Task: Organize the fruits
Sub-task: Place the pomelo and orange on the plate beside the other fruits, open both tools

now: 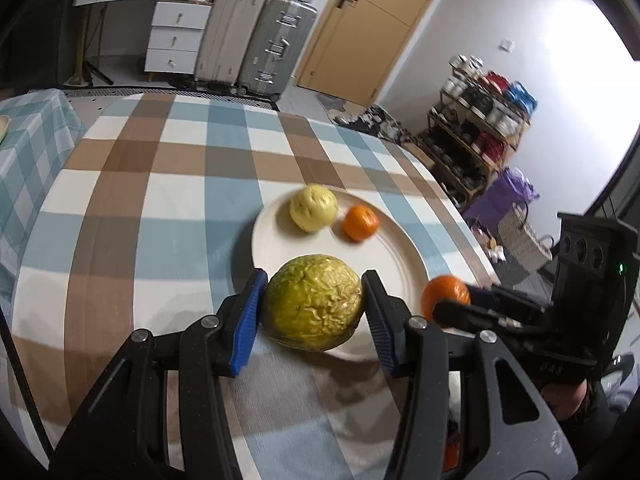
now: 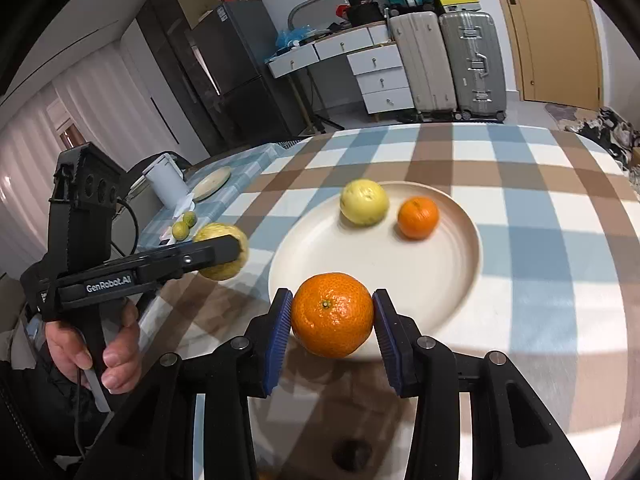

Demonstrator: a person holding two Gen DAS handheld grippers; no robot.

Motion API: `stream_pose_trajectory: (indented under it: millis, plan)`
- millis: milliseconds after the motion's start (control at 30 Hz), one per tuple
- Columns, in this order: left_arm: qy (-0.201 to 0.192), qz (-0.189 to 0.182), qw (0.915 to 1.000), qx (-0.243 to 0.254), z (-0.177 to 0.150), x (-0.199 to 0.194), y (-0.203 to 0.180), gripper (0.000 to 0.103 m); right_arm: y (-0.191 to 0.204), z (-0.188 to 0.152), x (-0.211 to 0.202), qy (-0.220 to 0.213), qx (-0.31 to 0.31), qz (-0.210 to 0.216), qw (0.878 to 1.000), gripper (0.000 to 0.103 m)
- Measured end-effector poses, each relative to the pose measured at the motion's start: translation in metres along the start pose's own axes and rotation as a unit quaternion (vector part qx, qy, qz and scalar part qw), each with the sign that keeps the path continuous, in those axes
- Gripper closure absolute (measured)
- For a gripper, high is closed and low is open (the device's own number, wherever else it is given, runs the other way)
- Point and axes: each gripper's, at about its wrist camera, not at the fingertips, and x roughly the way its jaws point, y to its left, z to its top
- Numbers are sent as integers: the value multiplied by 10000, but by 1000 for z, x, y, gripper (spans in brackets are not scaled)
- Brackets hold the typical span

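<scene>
While the person's left hand [image 2: 96, 354] grips the handle of the left tool [image 1: 314, 306], that tool pinches a wrinkled yellow-green fruit [image 1: 313, 307] between its blue pads [image 1: 248, 322], one pad pressed to each side of it. From the left camera the fruit hangs over the near rim of a cream plate [image 1: 384, 256], and a shadow lies on the checked cloth of the surface [image 1: 160, 208] below it; whether it touches the plate I cannot tell. Seen from the other side, the same fruit sits left of the plate, held above the cloth. Farther back on the plate rest a pale yellow fruit [image 1: 313, 208] and, just to its right, a small orange [image 1: 360, 223], close together but apart. Moving right, the right tool [image 2: 333, 316] clamps a second orange [image 2: 332, 315] between its own blue pads [image 2: 278, 338], stem end facing the camera, over the plate's near edge with shadow beneath it. In the left camera this orange shows at the plate's right rim, half hidden by the tool's black fingers. Beyond the surface stand a set of white drawers [image 2: 380, 76] and two upright suitcases [image 2: 472, 64], with a wooden door [image 2: 556, 40] at the far right. Off to the left, on a neighbouring cloth, sit a white jug [image 2: 166, 178], another plate [image 2: 212, 182] and two small green fruits [image 2: 184, 226].
</scene>
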Motion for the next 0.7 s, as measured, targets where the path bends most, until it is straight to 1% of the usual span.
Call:
stream_pose_trajectory:
  millis: [200, 333, 433, 600, 700]
  plan:
    - [96, -112, 9998, -142, 28, 25, 12, 57, 7, 24, 29, 190, -105, 104, 9997, 61]
    - [315, -182, 9991, -204, 46, 49, 22, 57, 10, 38, 49, 337, -221, 154, 9991, 61]
    - [543, -215, 9980, -236, 54, 70, 28, 57, 7, 43, 64, 467, -209, 174, 9985, 61]
    - [714, -301, 9969, -124, 63, 94, 31, 57, 2, 48, 89, 740, -211, 186, 9969, 61]
    - [822, -321, 9960, -106, 66, 106, 32, 57, 0, 49, 99, 823, -223, 226, 9961, 61]
